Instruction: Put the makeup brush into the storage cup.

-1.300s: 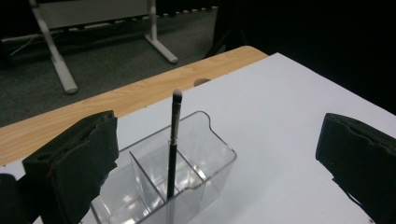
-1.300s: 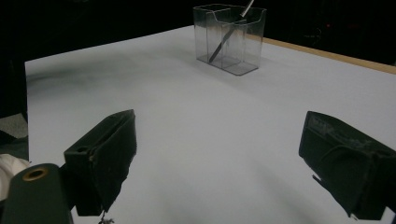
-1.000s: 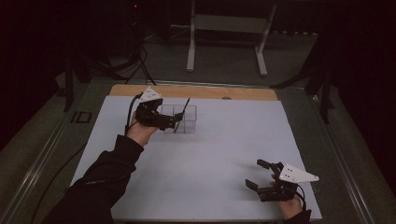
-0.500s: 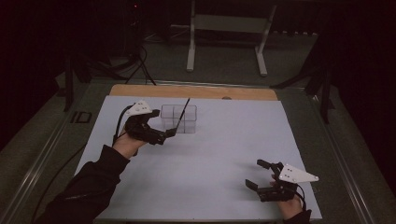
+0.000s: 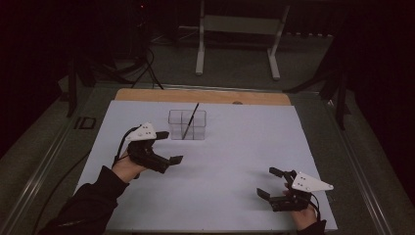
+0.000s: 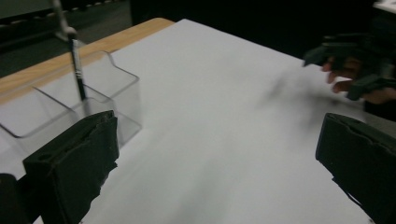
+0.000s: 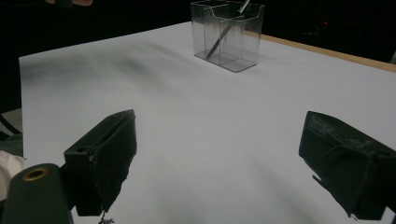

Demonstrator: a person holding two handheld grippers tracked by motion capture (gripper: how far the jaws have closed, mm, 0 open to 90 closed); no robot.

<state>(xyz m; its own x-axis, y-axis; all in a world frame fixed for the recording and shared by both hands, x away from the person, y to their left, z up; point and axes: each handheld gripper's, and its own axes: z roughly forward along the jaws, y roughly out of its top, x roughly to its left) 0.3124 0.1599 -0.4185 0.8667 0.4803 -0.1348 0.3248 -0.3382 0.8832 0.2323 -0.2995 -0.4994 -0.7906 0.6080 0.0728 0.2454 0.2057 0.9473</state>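
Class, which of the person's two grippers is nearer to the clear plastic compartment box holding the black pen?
Left. The left gripper is just beside the clear plastic compartment box; the right gripper rests far off near the table's front edge.

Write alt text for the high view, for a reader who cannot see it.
A clear plastic organizer with a black pen leaning in it stands near the far edge of a white table mat. The left gripper, jaws open, hovers just left of it, and the right gripper, also open, sits at the near right corner.
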